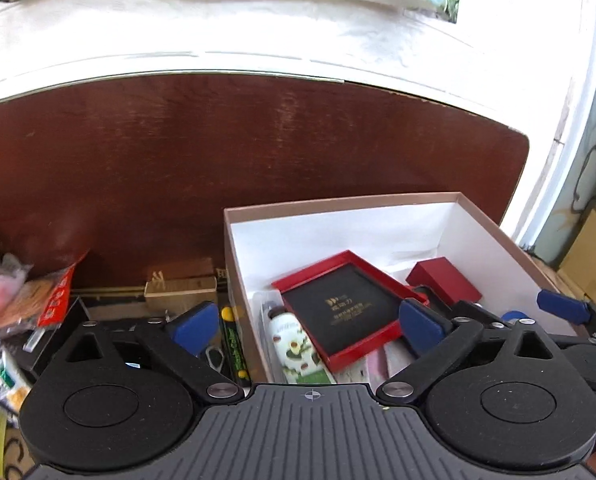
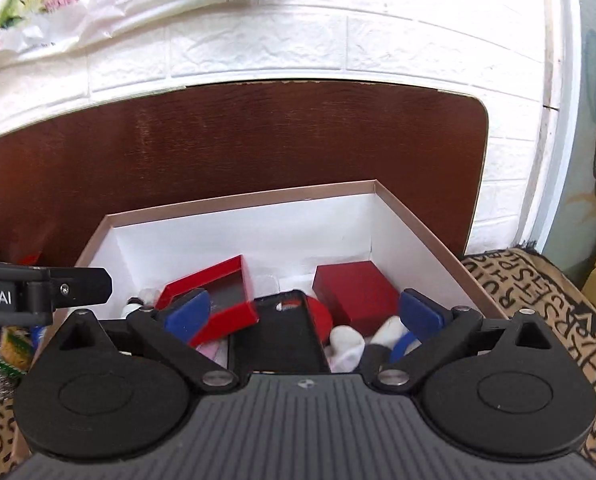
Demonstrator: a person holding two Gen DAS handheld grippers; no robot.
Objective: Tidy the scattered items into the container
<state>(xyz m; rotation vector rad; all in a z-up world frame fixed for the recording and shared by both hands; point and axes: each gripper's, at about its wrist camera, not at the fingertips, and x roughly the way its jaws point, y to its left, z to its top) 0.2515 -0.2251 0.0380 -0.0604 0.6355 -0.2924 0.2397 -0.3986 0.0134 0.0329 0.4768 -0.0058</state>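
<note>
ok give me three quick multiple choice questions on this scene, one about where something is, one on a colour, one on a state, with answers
1. Where does the red tray with the black inset lie?
A. inside the white-lined box
B. on the patterned cloth
C. on the bare wood

2. What colour is the small closed box in the container's right part?
A. green
B. dark red
C. yellow

3. How do the jaws of the right gripper stand?
A. shut on the tray
B. shut on a bottle
C. open, gripping nothing

Answers:
1 A, the box walls surround the tray in both views.
2 B, its lid and sides show dark red.
3 C, the blue pads stand wide apart above the contents.
</note>
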